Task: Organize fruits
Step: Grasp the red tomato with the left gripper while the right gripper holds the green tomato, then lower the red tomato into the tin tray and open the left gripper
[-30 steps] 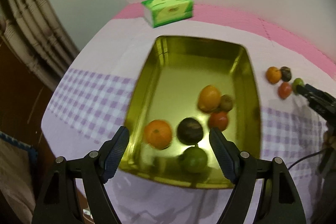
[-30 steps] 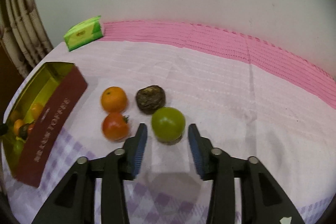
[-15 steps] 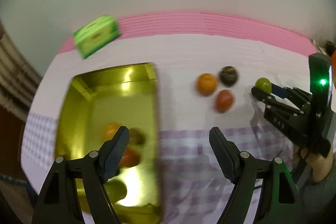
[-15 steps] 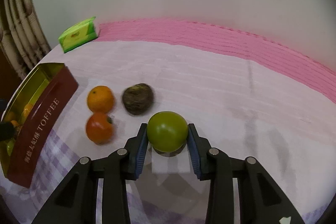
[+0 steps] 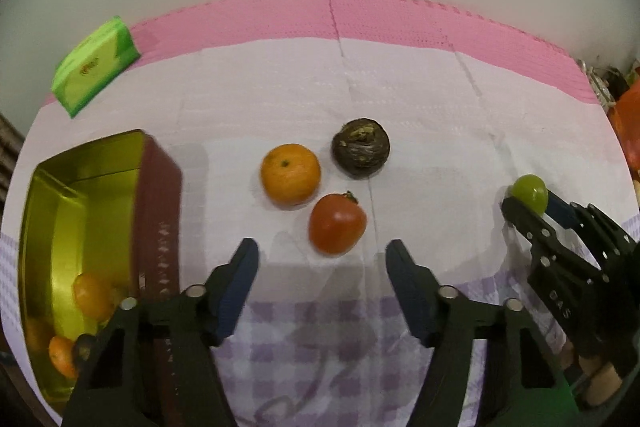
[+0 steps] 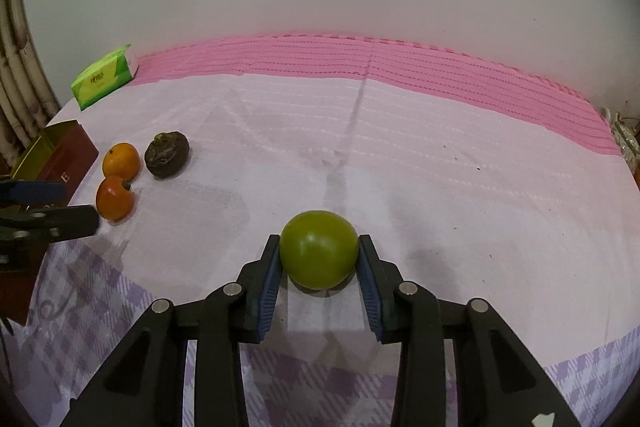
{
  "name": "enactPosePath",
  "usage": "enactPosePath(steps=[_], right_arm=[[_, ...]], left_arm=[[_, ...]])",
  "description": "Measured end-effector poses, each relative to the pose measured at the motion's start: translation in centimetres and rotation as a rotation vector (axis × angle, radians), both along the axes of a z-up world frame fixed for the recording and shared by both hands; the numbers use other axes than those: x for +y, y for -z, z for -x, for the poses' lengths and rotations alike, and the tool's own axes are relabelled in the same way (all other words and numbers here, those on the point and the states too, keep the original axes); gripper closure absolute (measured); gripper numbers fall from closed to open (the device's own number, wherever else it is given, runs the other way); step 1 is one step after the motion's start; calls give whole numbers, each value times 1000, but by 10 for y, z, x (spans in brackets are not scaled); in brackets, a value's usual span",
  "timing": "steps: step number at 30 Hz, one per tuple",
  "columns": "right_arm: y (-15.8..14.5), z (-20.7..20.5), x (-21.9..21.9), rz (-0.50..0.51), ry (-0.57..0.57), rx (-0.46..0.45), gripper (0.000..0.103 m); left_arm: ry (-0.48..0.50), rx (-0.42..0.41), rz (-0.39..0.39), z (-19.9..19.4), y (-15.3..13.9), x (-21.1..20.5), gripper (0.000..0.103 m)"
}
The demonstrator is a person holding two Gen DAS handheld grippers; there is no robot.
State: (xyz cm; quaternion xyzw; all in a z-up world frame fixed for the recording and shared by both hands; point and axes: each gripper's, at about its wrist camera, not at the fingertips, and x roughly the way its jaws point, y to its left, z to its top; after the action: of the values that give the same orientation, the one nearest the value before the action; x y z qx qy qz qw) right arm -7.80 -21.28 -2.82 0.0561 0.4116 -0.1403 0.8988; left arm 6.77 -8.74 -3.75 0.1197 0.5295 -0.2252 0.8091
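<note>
With your right gripper [image 6: 319, 269] jaws pinching the green fruit [image 6: 319, 254] just off the bench, keep that squeeze level and carry it to the tin [image 5: 86, 247], while your left gripper [image 5: 322, 267], jaws spread, closes squarely around the red fruit [image 5: 337, 223].

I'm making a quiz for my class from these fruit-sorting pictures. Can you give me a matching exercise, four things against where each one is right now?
Things:
1. green fruit
2. red fruit
3. tissue pack
4. gold tin

Places:
A. far back, at the pink strip
B. on the left, with oranges inside
C. clamped in the right tongs
D. on the cloth, just ahead of the open left tongs

Pairs: 1-C, 2-D, 3-A, 4-B
</note>
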Motion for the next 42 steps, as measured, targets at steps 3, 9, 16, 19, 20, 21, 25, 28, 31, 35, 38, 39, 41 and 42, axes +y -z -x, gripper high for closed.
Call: enactPosePath(steps=[3,9,16,19,20,21,25,28,31,35,38,39,41,42], right_arm=[[0,3,-3,-18,0,-7,68],[-1,5,-6,-22,-3,-8,68],[0,5,-6,-22,-3,-8,68],[0,5,-5,-22,-3,-8,68],[0,6,-6,-20,-3,-8,68],[0,6,-6,-18,-3,-7,68],[-1,5,-5,-9,-5,-2,68],[0,4,-2,0,-4,2,68],[0,3,-1,2,-4,3,68],[0,3,0,5,-3,4,68],[0,2,2,11,-3,7,68],[0,1,2,13,-3,8,68],[1,1,2,13,-2,8,68],[1,1,3,14,-2,8,68]], left_arm=[[1,7,-9,-4,6,-6,45],[12,31,-3,-7,12,-6,69],[11,27,13,15,-1,23,69],[7,7,10,26,-12,43,69],[2,-2,12,29,-16,51,69],[-5,-10,14,32,-20,60,69],[-58,-30,29,36,-34,92,69],[-101,-66,11,36,-42,115,69],[-136,-89,-11,32,-44,130,69],[-179,-117,-47,26,-44,150,69],[-213,-132,-73,21,-42,163,69],[-223,-133,-82,19,-42,166,69],[-242,-142,-104,15,-40,173,69],[-250,-151,-122,13,-38,176,69]])
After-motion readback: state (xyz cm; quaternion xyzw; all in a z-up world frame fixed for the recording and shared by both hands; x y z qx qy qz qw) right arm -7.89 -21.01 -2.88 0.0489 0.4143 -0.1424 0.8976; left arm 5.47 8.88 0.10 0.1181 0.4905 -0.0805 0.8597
